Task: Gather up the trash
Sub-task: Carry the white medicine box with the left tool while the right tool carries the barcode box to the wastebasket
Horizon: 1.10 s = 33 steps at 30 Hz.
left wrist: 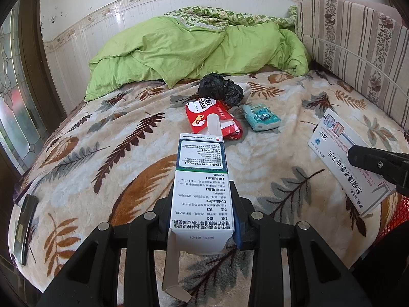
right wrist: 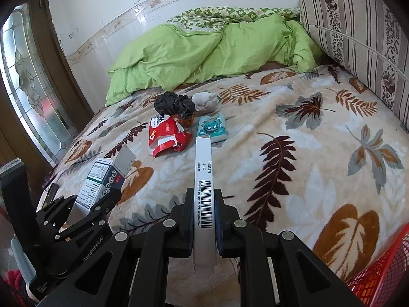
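My left gripper [left wrist: 203, 192] is shut on a white and green medicine box [left wrist: 200, 179], held above the leaf-patterned bed; its lower flap hangs loose. From the right wrist view that gripper [right wrist: 95, 197] and box [right wrist: 98, 179] sit at the lower left. My right gripper [right wrist: 204, 200] is shut on a flat white box [right wrist: 204, 168], seen edge-on with a barcode; its printed face [left wrist: 345, 158] shows at the right. On the blanket further ahead lie a torn red packet [left wrist: 212, 117], a crumpled black bag [left wrist: 219, 88], a teal tissue pack [left wrist: 260, 116] and a grey wad [right wrist: 205, 99].
A red mesh basket [right wrist: 378, 268] stands at the bed's near right corner. A green duvet [left wrist: 194, 51] is heaped at the back, and a striped cushion [left wrist: 352, 43] lines the right side. A dark flat device [left wrist: 25, 225] lies at the bed's left edge, beside a glass door [right wrist: 28, 81].
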Available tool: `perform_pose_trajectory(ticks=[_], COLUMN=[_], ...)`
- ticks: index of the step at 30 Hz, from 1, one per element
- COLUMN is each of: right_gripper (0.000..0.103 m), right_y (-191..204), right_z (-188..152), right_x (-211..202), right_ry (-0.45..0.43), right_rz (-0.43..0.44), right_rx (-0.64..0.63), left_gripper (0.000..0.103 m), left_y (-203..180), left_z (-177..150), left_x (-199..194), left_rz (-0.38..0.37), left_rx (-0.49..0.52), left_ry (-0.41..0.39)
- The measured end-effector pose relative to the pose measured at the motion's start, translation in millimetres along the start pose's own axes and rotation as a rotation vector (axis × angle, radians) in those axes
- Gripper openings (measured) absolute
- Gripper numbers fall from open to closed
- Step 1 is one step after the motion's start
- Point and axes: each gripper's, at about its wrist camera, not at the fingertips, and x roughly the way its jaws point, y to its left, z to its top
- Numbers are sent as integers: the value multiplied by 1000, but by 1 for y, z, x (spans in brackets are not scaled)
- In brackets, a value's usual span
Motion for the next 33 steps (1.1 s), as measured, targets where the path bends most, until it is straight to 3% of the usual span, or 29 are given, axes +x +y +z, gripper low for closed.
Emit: perform_pose_trajectory(ticks=[19, 33], right_gripper=[14, 14], right_y=[-4, -9], right_z=[0, 2], right_x=[-3, -16], right_ry=[12, 13], right_rz=[3, 24], right_rx=[46, 94], left_gripper=[33, 33], left_y=[0, -13], left_z=[-3, -3], left_x=[2, -12], left_rz=[-4, -96], left_rx=[2, 8], left_ry=[8, 57])
